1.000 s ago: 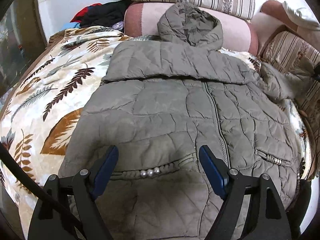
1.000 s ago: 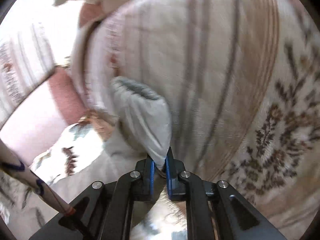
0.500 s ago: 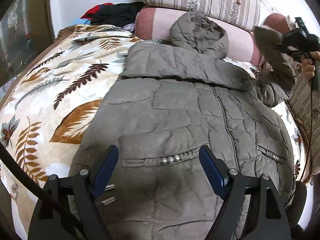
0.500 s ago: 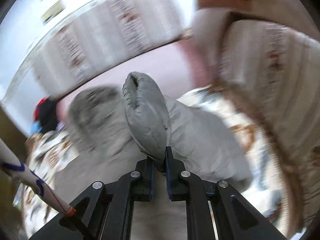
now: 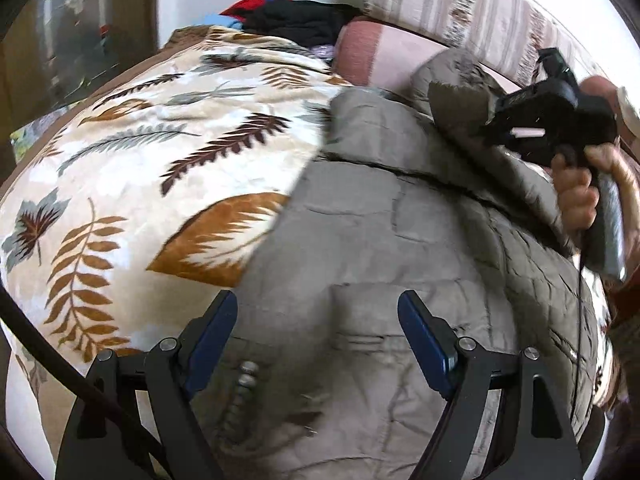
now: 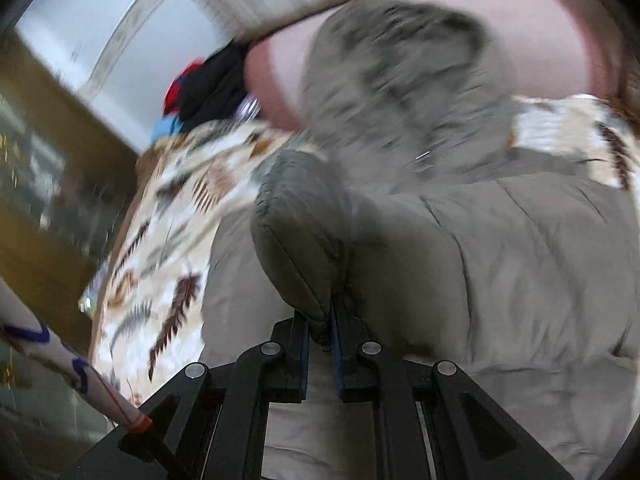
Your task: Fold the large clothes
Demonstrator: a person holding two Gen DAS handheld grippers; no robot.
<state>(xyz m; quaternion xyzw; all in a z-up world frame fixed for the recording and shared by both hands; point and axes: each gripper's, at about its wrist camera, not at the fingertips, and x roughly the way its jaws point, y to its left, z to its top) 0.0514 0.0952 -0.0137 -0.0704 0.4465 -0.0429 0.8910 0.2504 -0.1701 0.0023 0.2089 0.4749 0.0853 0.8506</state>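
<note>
An olive-grey quilted hooded jacket [image 5: 380, 248] lies front up on a leaf-print blanket [image 5: 132, 168]. My left gripper [image 5: 318, 332] is open and empty, hovering over the jacket's lower hem near a beaded pocket trim [image 5: 244, 380]. My right gripper [image 6: 320, 326] is shut on the jacket's sleeve cuff [image 6: 296, 248] and holds the sleeve over the jacket's chest [image 6: 520, 260]. In the left wrist view the right gripper [image 5: 492, 120] shows at the upper right, held in a hand, with the sleeve [image 5: 460, 100] hanging from it. The hood [image 6: 392, 72] lies against the cushions.
A pink bolster [image 5: 384, 52] and striped cushions [image 5: 460, 4] line the back of the bed. A pile of red, black and blue clothes [image 5: 288, 16] sits at the far corner. A dark wooden cabinet [image 6: 44, 184] stands to the left.
My right gripper has swung the sleeve from the right side inward over the jacket's chest. My left gripper has shifted right along the hem and stays open.
</note>
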